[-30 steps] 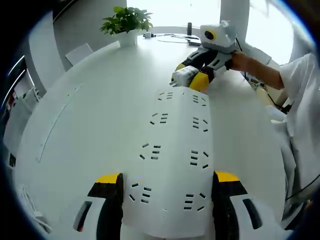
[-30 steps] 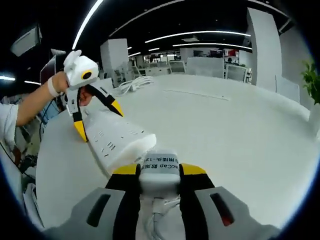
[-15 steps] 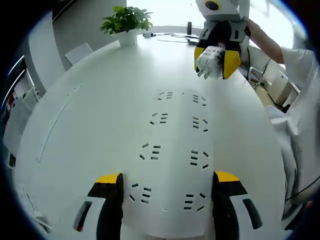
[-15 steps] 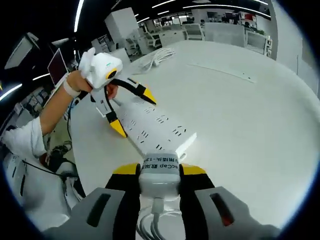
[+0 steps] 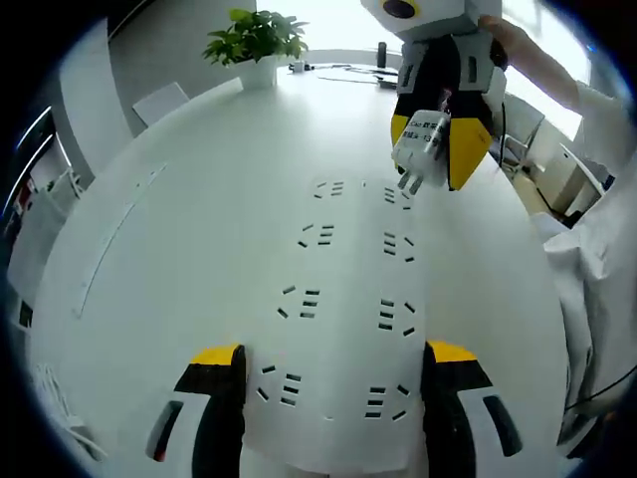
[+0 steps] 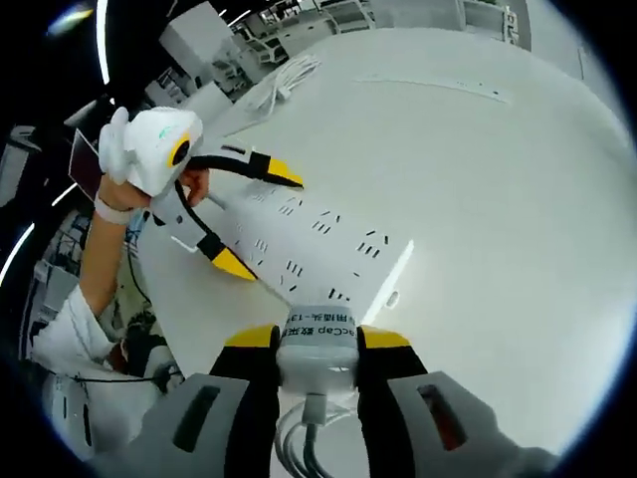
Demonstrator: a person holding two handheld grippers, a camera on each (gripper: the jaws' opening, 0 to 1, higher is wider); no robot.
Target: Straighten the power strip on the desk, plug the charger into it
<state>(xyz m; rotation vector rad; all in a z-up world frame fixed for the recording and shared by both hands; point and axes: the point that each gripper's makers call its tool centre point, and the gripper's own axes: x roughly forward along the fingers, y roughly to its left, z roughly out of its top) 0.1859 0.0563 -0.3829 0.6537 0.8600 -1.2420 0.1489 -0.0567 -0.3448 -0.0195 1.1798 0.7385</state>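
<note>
1. I see the white power strip [image 5: 348, 289] lying flat on the white desk [image 5: 179, 219], its near end between my left gripper [image 5: 328, 383]'s spread jaws.
2. My right gripper [image 6: 317, 349] pinches the charger [image 6: 318, 339], hovering prongs-down over the strip's far sockets.
3. A potted plant [image 5: 254, 45] and cables [image 6: 284, 85] sit well apart.
</note>
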